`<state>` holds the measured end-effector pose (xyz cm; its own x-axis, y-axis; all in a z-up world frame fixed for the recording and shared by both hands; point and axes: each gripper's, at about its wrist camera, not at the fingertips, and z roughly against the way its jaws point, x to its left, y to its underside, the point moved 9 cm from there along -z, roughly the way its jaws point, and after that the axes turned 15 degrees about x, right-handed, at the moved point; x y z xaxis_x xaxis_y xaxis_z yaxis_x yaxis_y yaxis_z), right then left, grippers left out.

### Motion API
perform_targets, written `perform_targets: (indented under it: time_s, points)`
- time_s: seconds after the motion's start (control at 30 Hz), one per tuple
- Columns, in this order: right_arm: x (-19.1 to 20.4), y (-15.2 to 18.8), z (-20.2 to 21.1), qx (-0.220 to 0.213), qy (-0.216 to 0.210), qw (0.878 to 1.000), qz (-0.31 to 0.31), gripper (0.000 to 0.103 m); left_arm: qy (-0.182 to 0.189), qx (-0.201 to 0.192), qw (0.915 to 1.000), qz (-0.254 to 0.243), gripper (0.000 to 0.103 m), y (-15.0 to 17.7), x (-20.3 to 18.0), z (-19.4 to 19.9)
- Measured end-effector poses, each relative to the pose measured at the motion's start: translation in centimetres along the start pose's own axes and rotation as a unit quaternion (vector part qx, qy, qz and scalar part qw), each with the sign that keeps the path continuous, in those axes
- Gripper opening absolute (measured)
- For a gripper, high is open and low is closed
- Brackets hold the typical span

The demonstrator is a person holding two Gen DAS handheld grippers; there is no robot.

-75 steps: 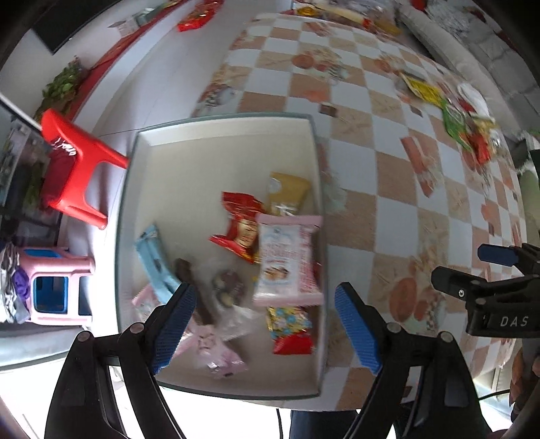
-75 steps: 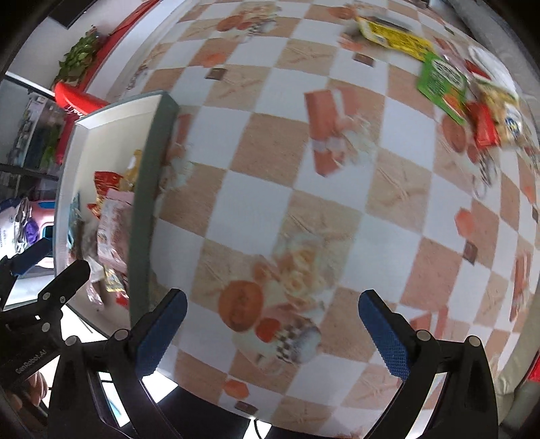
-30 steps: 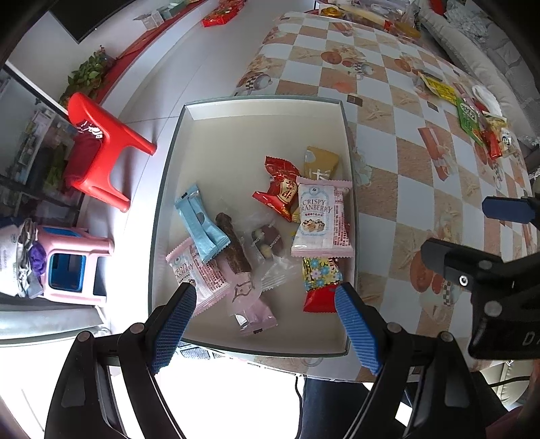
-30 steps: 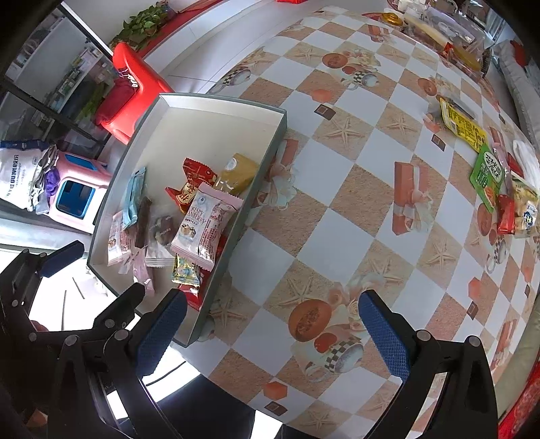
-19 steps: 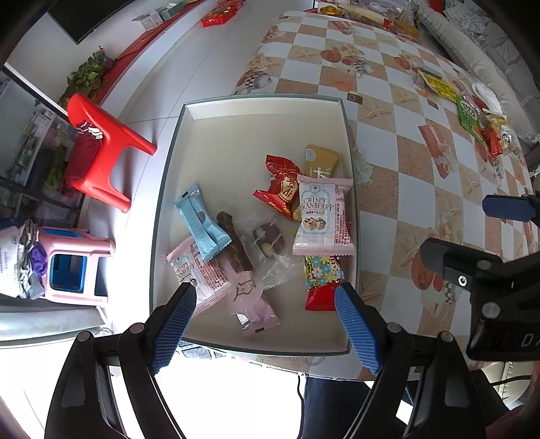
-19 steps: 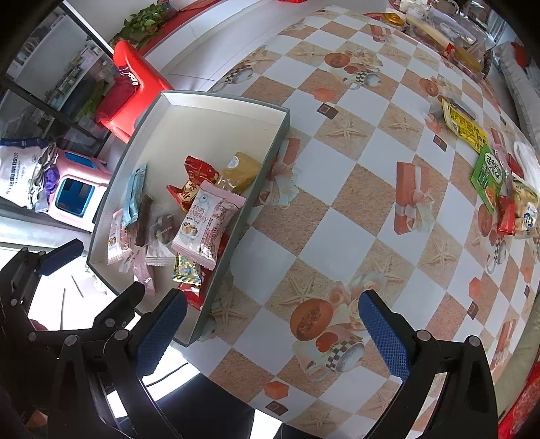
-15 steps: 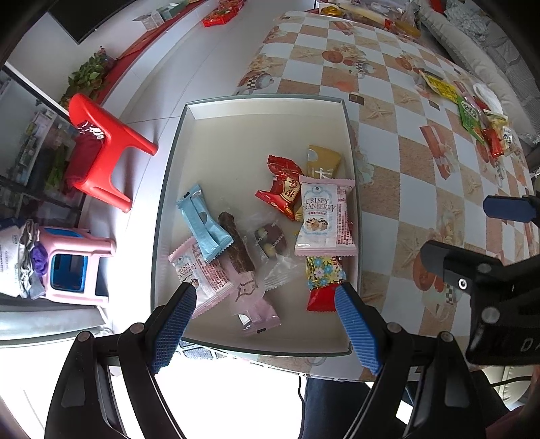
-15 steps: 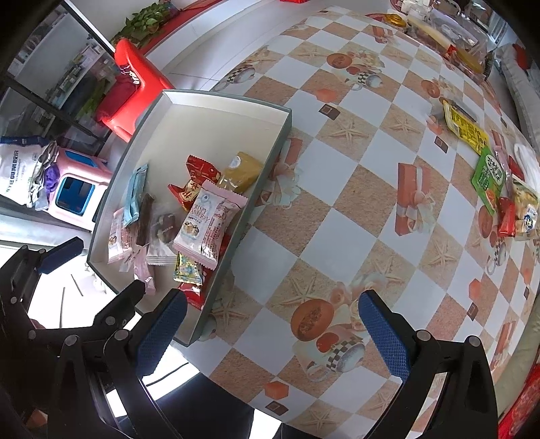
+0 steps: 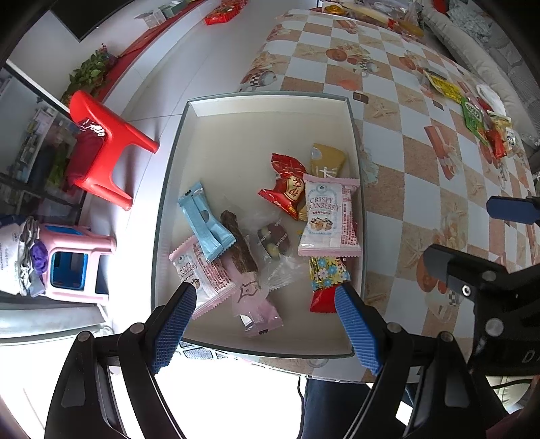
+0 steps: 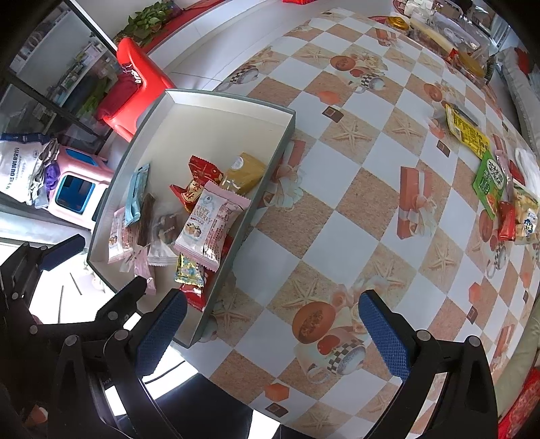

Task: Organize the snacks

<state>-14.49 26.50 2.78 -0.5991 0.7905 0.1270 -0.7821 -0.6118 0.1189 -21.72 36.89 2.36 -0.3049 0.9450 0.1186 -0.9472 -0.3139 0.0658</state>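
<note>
A shallow white box (image 9: 270, 101) (image 10: 216, 98) with a grey rim sits at the table's near left corner. Inside lie several snack packs: a pink cranberry pack (image 9: 329, 219) (image 10: 211, 224), a red wrapper (image 9: 287, 189), a gold pouch (image 9: 327, 162), a light blue pack (image 9: 204, 221), a brown bar (image 9: 238, 248) and a floral sweet (image 9: 325, 270). My left gripper (image 9: 265, 304) hangs open high above the box's near end, nothing between its blue pads. My right gripper (image 10: 271, 310) is open above the tablecloth beside the box, empty.
More snack packs (image 10: 489, 182) lie in a row at the table's far right, with a yellow pack (image 10: 465, 131) among them. Jars and boxes (image 10: 435, 30) crowd the far end. On the floor left of the table stand a red stool (image 9: 108, 148) and a pink stool (image 9: 74, 263).
Since the oldest frames both grippers have risen and the view has widened over the box. Over the last second nothing has visibly moved.
</note>
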Motion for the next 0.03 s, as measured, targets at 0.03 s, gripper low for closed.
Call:
perform_targets:
  time_s: [0.03]
  points:
    - [0.00, -0.07, 0.00, -0.001, -0.001, 1.000, 0.000, 0.102, -0.002, -0.004, 1.0000, 0.001, 0.087, -0.07, 0.13, 0.07]
